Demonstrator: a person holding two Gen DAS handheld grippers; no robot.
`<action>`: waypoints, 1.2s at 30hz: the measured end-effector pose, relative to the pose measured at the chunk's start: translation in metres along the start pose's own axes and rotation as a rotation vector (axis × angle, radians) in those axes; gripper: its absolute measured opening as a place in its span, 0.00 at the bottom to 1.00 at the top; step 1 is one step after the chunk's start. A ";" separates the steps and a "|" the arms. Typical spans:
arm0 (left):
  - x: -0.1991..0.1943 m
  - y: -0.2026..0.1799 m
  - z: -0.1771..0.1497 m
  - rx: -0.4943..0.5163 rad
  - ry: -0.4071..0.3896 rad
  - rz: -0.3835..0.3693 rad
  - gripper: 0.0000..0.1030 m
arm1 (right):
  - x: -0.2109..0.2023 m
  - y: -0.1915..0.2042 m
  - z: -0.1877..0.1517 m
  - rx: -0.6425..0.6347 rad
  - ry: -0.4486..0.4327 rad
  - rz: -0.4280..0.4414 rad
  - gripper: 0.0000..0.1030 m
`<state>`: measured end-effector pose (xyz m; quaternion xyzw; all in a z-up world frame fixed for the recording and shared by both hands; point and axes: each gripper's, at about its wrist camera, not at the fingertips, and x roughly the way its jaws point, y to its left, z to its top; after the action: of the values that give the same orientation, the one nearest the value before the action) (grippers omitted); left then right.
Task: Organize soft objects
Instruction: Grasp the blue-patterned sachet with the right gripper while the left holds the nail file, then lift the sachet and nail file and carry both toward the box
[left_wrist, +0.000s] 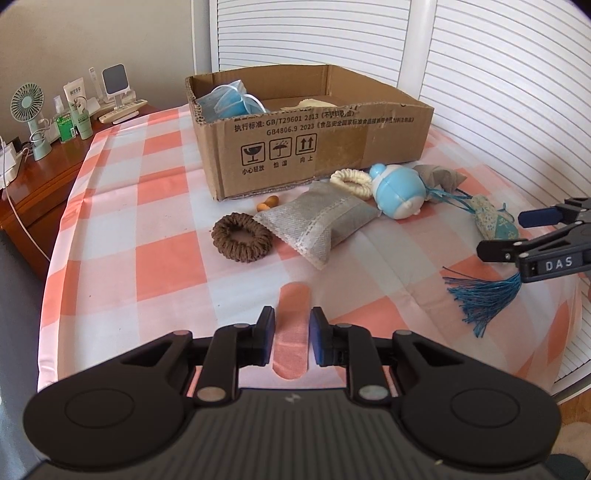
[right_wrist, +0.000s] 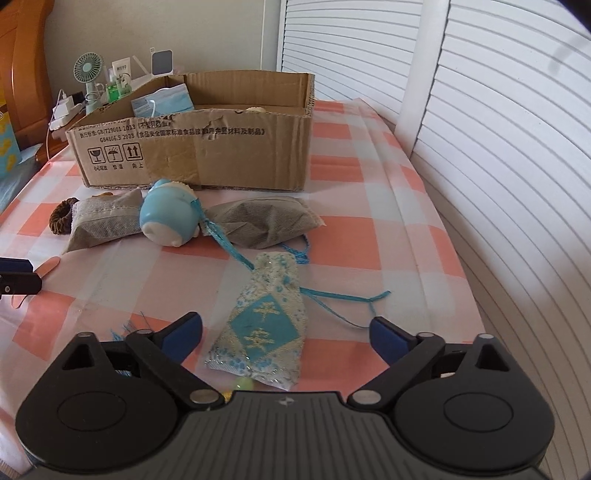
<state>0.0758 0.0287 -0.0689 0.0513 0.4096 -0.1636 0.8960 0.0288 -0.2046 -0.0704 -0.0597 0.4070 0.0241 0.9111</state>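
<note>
A pink adhesive bandage (left_wrist: 291, 325) lies flat on the checked cloth between the fingers of my left gripper (left_wrist: 291, 332); the jaws stand a little apart on either side of it. My right gripper (right_wrist: 286, 332) is wide open over a blue and white embroidered sachet (right_wrist: 264, 328) with a blue tassel (left_wrist: 484, 295). It also shows at the right edge of the left wrist view (left_wrist: 517, 232). A cardboard box (left_wrist: 325, 144) at the back holds blue face masks (left_wrist: 231, 99).
In front of the box lie a brown hair scrunchie (left_wrist: 240, 236), a grey pouch (left_wrist: 321, 221), a cream scrunchie (left_wrist: 351, 181), a blue toy (left_wrist: 397, 192) and a second grey pouch (right_wrist: 262, 221). A bedside table (left_wrist: 48, 173) with a fan stands left. Louvred doors (right_wrist: 498, 147) line the right.
</note>
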 end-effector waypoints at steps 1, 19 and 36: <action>0.000 0.000 0.000 0.000 -0.001 0.002 0.26 | 0.001 0.001 0.000 -0.001 0.001 -0.002 0.85; -0.003 -0.006 -0.003 0.019 -0.012 0.017 0.17 | -0.018 0.001 0.006 -0.055 -0.063 0.006 0.30; -0.034 -0.006 0.021 0.157 0.015 -0.042 0.16 | -0.072 -0.007 0.046 -0.227 -0.179 0.012 0.28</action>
<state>0.0681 0.0271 -0.0287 0.1142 0.4033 -0.2136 0.8824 0.0155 -0.2055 0.0149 -0.1574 0.3191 0.0804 0.9311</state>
